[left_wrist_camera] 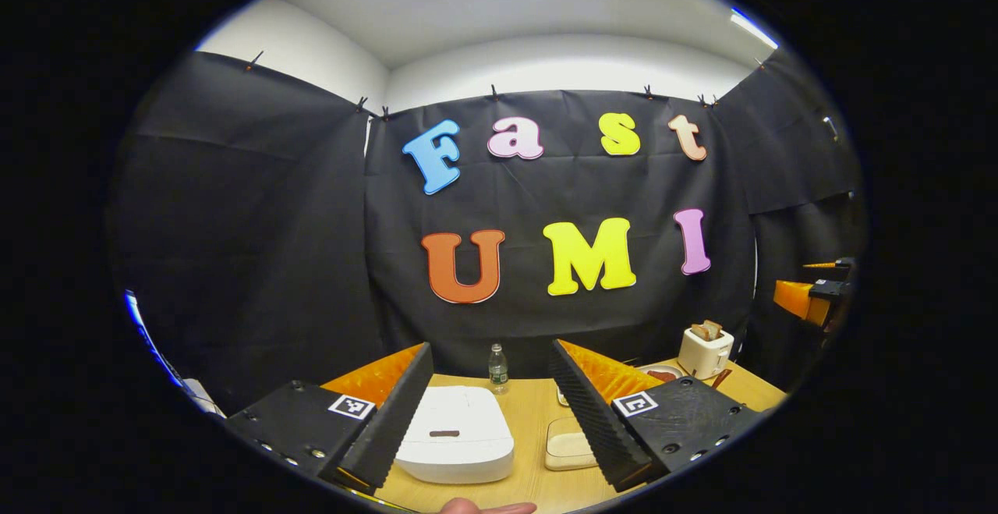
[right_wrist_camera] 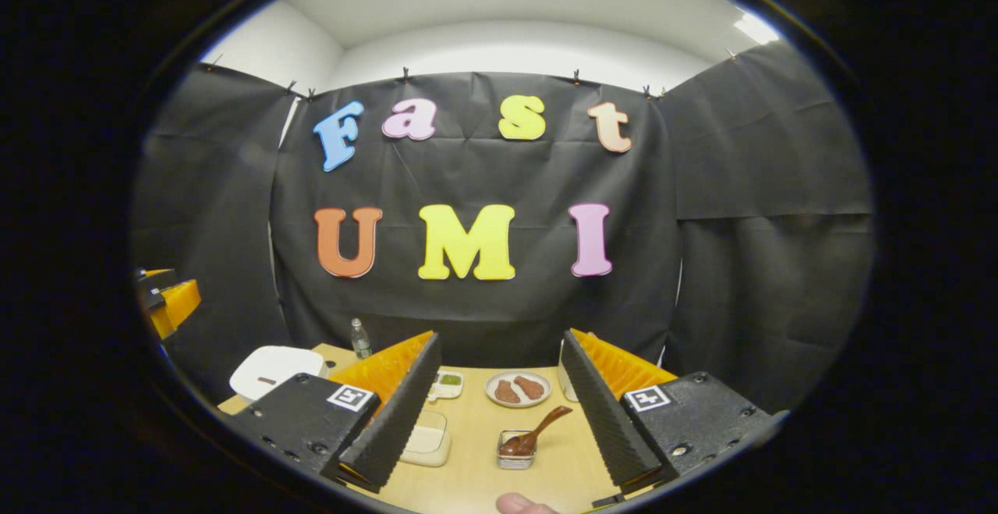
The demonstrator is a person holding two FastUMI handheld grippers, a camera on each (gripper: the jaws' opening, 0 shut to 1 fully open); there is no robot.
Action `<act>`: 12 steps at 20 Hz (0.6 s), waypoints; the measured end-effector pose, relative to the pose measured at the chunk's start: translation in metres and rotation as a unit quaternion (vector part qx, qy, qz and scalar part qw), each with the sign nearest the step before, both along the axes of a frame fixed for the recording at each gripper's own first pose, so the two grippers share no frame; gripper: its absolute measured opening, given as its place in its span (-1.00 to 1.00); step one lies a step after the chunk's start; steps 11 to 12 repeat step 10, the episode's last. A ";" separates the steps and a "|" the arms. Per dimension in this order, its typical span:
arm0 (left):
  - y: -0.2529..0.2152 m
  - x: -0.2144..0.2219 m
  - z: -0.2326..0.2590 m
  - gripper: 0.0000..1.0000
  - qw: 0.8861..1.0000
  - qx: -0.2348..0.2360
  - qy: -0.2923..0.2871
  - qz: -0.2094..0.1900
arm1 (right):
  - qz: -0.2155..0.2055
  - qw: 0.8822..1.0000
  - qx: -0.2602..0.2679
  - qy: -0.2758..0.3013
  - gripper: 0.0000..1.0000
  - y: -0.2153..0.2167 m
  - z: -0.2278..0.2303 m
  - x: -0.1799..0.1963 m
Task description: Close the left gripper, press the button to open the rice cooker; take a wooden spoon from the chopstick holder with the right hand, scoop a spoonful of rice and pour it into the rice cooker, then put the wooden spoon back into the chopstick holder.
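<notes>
The white rice cooker stands with its lid down on the wooden table, low between the fingers of my open left gripper; the dark button faces me. It also shows at the left in the right gripper view. The wooden spoon leans in a small square holder, just ahead of my open right gripper. A pale rice container lies beside the holder and to the right of the cooker. Nothing sits between either pair of fingers.
A water bottle stands at the table's back edge. A plate with brown food and a small dish lie behind the holder. A white toaster with bread stands at the right. A person's fingertip shows at the bottom.
</notes>
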State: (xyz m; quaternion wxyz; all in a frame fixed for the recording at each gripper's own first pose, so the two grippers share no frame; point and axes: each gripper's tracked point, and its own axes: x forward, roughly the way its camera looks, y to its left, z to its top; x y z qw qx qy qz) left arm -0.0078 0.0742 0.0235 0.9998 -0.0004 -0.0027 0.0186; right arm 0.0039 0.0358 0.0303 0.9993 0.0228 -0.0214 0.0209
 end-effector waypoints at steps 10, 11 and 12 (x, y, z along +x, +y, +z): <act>0.001 -0.002 0.001 0.91 1.000 -0.001 0.003 -0.001 | 0.010 1.000 -0.011 0.005 1.00 0.005 0.001 -0.004; 0.001 -0.002 0.001 0.91 1.000 -0.001 0.003 -0.001 | 0.010 1.000 -0.011 0.005 1.00 0.005 0.001 -0.004; 0.001 -0.002 0.001 0.91 1.000 -0.001 0.003 -0.001 | 0.010 1.000 -0.011 0.005 1.00 0.005 0.001 -0.004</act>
